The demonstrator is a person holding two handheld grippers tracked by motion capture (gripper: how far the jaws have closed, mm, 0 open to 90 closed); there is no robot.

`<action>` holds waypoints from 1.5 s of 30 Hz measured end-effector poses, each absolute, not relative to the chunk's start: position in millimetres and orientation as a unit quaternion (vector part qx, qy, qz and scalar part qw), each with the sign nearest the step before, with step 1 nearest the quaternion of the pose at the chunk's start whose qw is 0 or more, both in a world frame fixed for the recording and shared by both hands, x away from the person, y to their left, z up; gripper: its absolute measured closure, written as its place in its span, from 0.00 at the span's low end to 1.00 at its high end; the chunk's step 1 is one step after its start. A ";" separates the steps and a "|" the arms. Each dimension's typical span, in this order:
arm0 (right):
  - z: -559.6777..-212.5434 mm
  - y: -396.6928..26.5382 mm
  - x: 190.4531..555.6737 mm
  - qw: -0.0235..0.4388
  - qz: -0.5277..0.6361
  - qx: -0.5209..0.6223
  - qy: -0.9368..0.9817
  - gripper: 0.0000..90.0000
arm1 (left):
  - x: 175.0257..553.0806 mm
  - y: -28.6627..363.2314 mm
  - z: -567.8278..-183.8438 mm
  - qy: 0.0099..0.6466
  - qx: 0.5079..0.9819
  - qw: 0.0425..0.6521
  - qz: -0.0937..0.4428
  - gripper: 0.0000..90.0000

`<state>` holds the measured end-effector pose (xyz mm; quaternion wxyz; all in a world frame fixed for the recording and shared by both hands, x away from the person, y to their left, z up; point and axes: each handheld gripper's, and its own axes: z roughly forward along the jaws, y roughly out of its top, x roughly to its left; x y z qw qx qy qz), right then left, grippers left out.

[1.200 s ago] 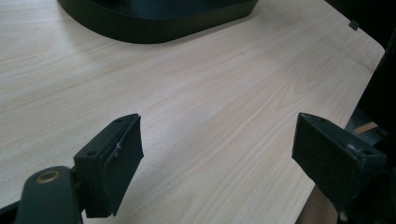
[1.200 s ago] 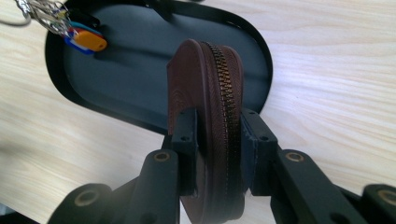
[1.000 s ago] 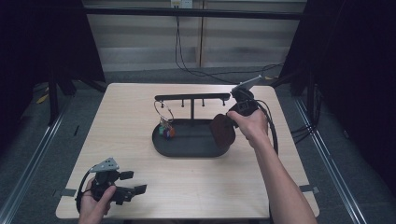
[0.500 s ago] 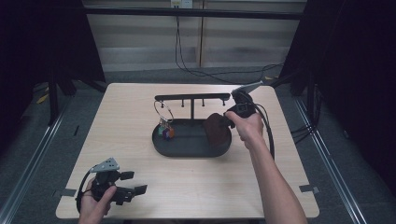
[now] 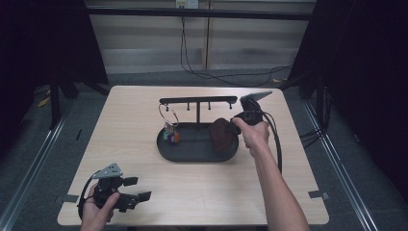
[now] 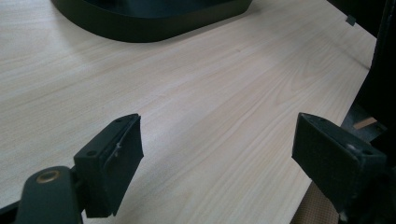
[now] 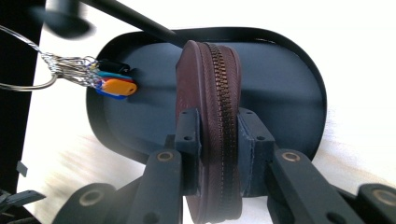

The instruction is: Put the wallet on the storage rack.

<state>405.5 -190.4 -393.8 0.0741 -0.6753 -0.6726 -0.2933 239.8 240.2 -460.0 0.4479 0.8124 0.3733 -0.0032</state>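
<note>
I have the right gripper clamped on a pouch, its pads pressing both flat faces. The pouch is round and dark maroon, with a brass-toothed zip running along its edge; in the right gripper view it stands on edge between the pads, zip facing the camera. In the high view the pouch sits just ahead of my right gripper, over the right end of a tray; I cannot tell whether it touches the tray floor.

The tray is a dark oval with a low rim. Beyond the pouch, at the tray's far end from this gripper, hangs a wire ring carrying small coloured tags, orange, blue and black, fixed to a black rack that rises from the tray.

My left gripper is well apart from all this, at the near left corner, its jaws wide and holding nothing; in its own view the pads flank bare wood, with the tray edge well ahead.

The worktop is pale wood grain, square, with tape marks at the near corners. Around it the room is dark, with a grey floor, a pale back wall and cables trailing behind.
</note>
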 end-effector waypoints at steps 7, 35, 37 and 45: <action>-412.5 -186.4 410.4 0.073 -0.304 -0.678 -0.665 0.80 | 239.4 240.1 -460.0 0.374 0.812 0.447 -0.005 0.18; -435.5 -187.8 414.3 0.021 -0.273 -0.694 -0.666 0.66 | 239.3 239.4 -460.5 0.371 0.819 0.439 -0.006 0.18; -436.2 -185.2 414.1 0.003 -0.244 -0.694 -0.678 0.67 | 238.9 238.6 -460.9 0.371 0.819 0.438 -0.006 0.18; -437.9 -187.8 412.5 0.003 -0.252 -0.688 -0.681 0.61 | 239.4 238.9 -461.0 0.372 0.818 0.439 -0.007 0.18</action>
